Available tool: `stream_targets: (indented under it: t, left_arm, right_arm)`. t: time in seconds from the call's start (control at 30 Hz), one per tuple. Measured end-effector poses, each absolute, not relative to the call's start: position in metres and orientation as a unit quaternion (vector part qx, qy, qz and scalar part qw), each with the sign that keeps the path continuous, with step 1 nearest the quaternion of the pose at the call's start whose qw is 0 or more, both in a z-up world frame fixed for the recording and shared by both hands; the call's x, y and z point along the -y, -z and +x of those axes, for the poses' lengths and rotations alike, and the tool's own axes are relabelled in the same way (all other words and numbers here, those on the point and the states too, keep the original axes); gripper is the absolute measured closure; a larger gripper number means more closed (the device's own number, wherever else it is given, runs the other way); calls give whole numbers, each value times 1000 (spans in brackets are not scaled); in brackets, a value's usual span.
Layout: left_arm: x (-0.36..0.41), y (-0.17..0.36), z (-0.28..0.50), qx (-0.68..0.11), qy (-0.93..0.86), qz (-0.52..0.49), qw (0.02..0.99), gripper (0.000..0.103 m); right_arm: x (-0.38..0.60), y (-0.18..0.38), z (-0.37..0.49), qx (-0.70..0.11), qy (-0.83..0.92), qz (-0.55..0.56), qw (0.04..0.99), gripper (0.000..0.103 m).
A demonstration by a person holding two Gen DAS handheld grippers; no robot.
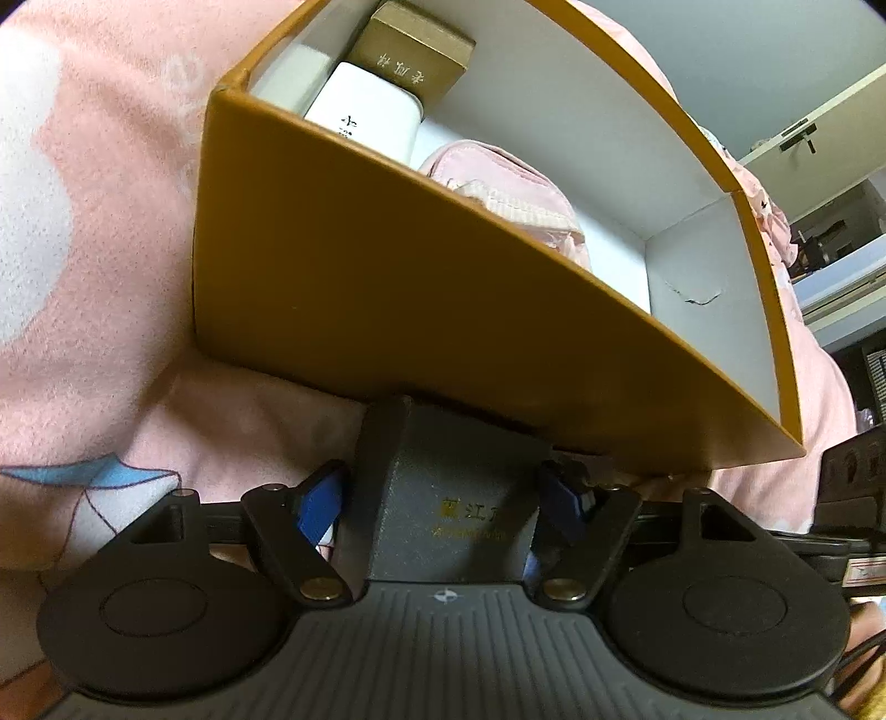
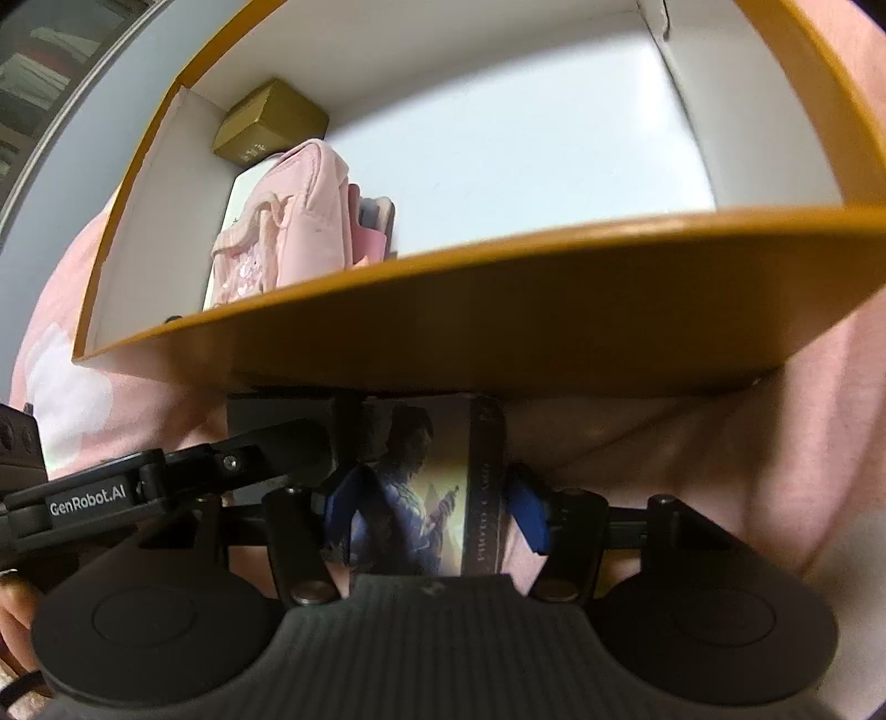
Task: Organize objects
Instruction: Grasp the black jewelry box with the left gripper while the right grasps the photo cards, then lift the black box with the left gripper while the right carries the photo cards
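Note:
An open orange box [image 1: 343, 277] with a white inside lies on a pink bedspread; it also shows in the right wrist view [image 2: 498, 310]. Inside it are a gold box [image 1: 415, 52], a white box [image 1: 365, 111] and a pink pouch [image 1: 509, 188]; the right wrist view shows the gold box [image 2: 266, 122] and the pouch [image 2: 293, 221] too. My left gripper [image 1: 443, 498] is shut on a dark grey box [image 1: 443, 498], just in front of the orange wall. My right gripper [image 2: 432, 498] is shut on a picture-printed card box [image 2: 432, 498], also just below the orange wall.
The pink patterned bedspread [image 1: 83, 277] surrounds the box. The left gripper's arm [image 2: 138, 487] crosses the left of the right wrist view. White furniture and shelves [image 1: 819, 166] stand at the far right. The right half of the box floor [image 2: 526, 138] is bare.

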State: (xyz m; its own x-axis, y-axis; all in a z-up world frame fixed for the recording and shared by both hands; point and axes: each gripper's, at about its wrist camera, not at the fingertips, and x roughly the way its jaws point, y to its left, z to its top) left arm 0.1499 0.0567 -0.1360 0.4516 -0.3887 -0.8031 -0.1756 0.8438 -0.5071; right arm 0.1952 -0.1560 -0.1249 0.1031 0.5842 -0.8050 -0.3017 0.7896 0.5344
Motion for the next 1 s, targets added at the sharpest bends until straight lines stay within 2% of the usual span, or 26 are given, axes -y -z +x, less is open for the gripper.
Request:
stream_targets:
  t: [0.1,0.37,0.5,0.8,0.9,1.0]
  left_arm:
    - [-59,134,147,-518,65,-273,808,22]
    - [-70,114,124,-507,52,-273,816,50]
    - [-69,103,112,-520,62,-256,813,52]
    - [-79,113,116,-530,64,-278,799,52]
    - [-81,118,125,-533,58,-292,792,49]
    - [-81,124,132,-539,54,-301,785,42]
  right_arm:
    - [159,126,195,-595,-304,132,732,51]
    - [163,105,183,-571,-306,117,753,70]
    - [159,92,175,-561,-329,112,752,78]
    - [143,96,180,-563,-335,108,748,77]
    - [145,99,177,-566,-332,106,747,77]
    - [143,104,179,-570,-329,104,745,77]
